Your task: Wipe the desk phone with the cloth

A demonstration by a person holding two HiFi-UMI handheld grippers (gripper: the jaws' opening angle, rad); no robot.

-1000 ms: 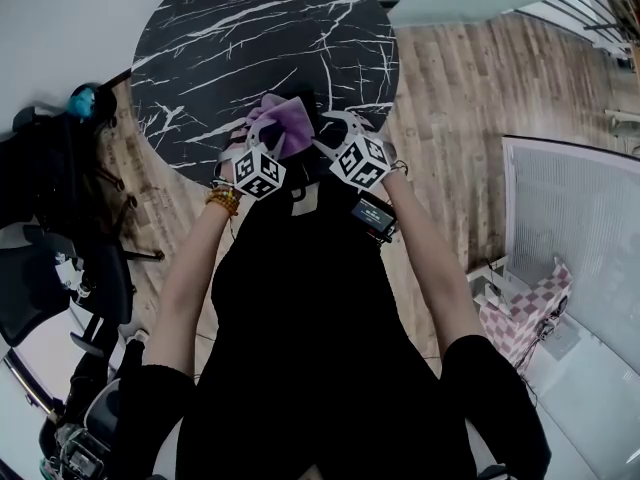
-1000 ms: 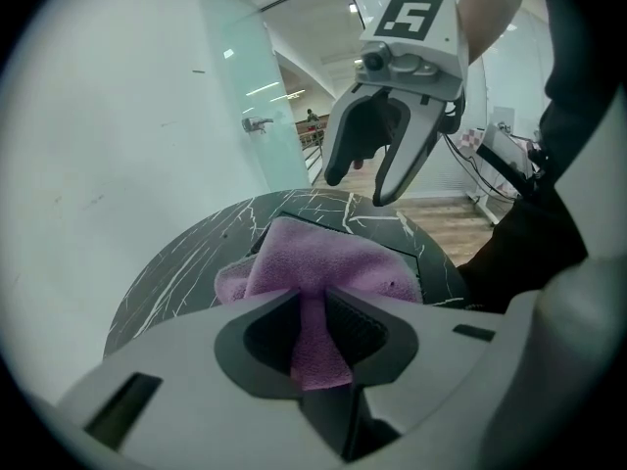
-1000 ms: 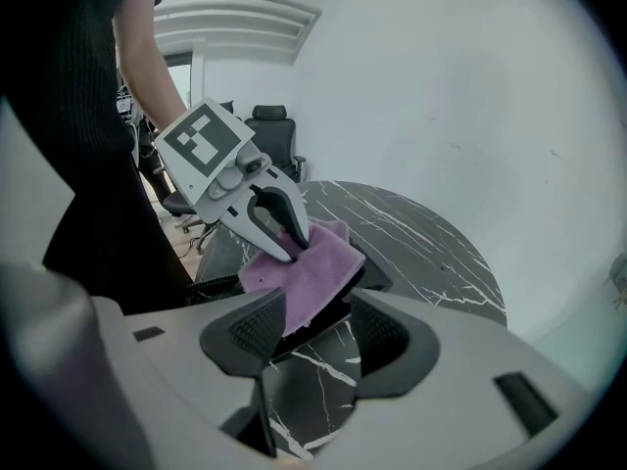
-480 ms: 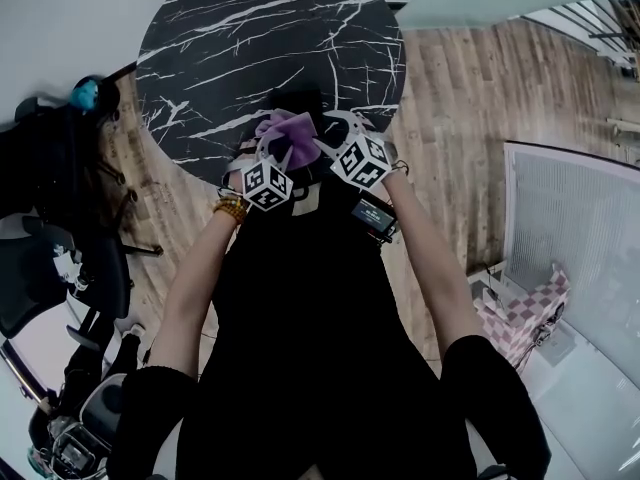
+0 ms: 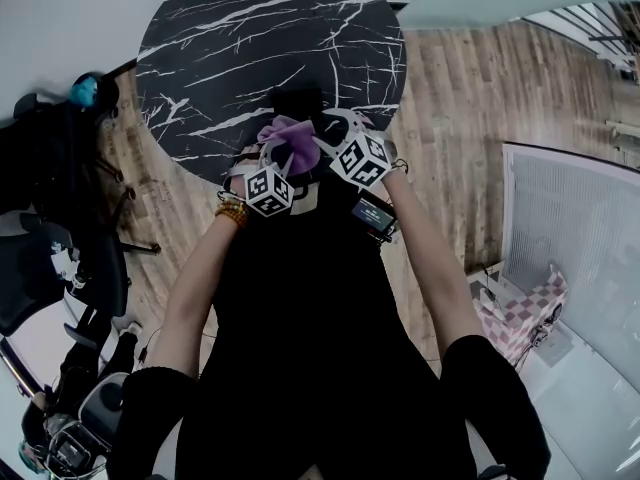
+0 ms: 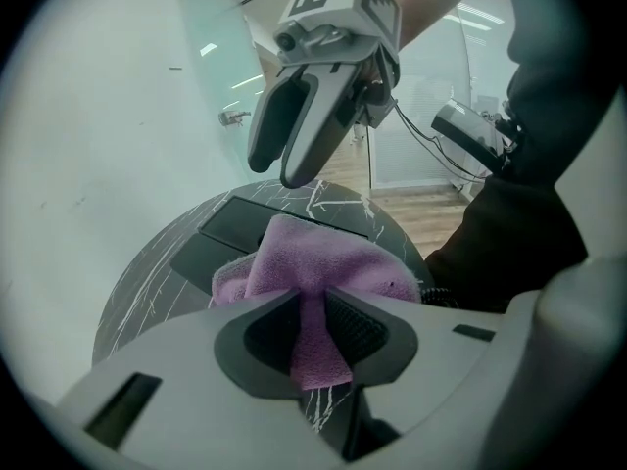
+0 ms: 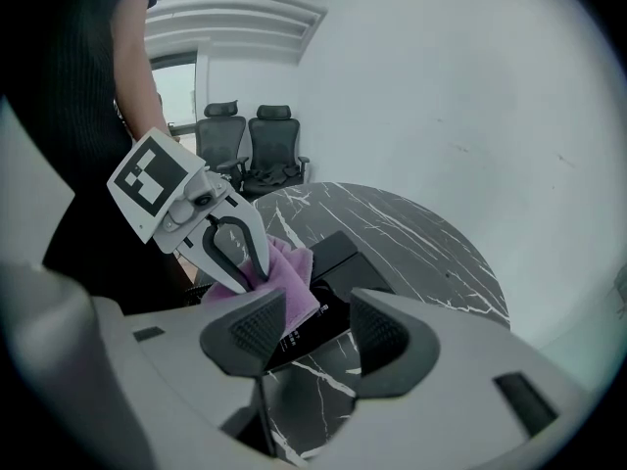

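Observation:
A dark desk phone [image 5: 297, 102] lies on the near part of the round black marble table [image 5: 230, 38]. My left gripper [image 5: 274, 156] is shut on a bunched purple cloth [image 5: 288, 135], which hangs just over the phone's near edge. In the left gripper view the cloth [image 6: 315, 267] fills the shut jaws above the phone [image 6: 230, 233]. My right gripper [image 5: 336, 131] is open and holds nothing, right of the cloth. In the right gripper view the phone [image 7: 333, 262] lies below the spread jaws, and the left gripper [image 7: 235, 253] grips the cloth [image 7: 292, 284] beside them.
Black office chairs [image 5: 60, 258] stand on the wood floor left of the table; two more chairs [image 7: 250, 145] show behind it. A white wall [image 7: 470, 96] runs by the table's far side. A small black device [image 5: 372, 216] hangs at the person's waist.
The left gripper has drawn the cloth back toward the person and slightly right, and the cloth is more bunched. The right gripper has barely moved.

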